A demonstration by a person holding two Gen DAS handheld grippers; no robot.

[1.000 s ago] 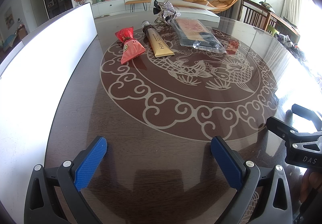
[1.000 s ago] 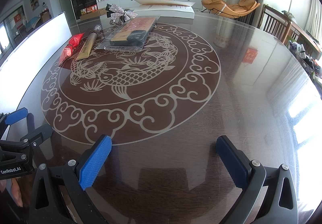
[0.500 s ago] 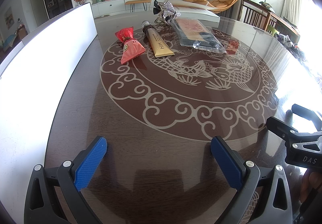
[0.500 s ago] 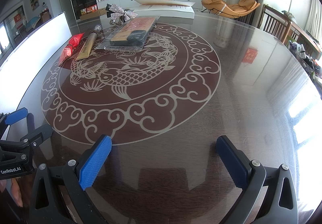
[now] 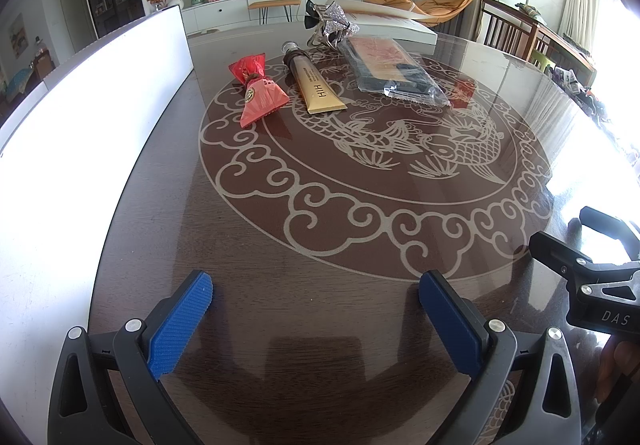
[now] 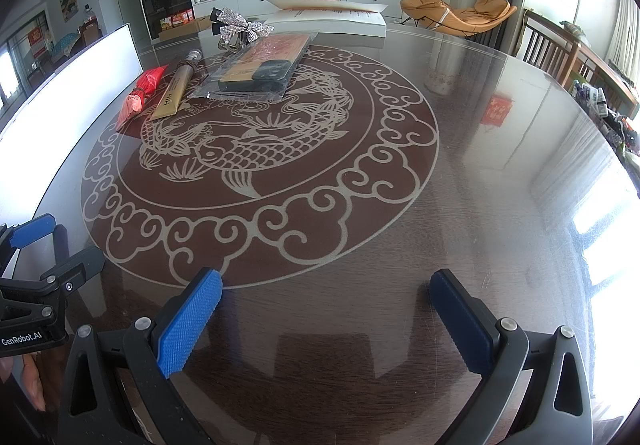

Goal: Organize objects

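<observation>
- Both grippers idle at near edge of the bench (image 5: 360,253); left gripper (image 5: 316,309) and right gripper (image 6: 326,305) w/ jaws wide apart, nothing between them.
- Items sit well ahead of the jaws, far side: red pouch (image 5: 260,93), gold tube (image 5: 316,87) just beside it, clear-bagged pack (image 5: 394,75), silver bow (image 5: 334,23) behind.
- Likely first pick: the pouch, nearest left jaws. Approach low, straddle its narrow waist, close gently; glossy top may let it slide.
</observation>
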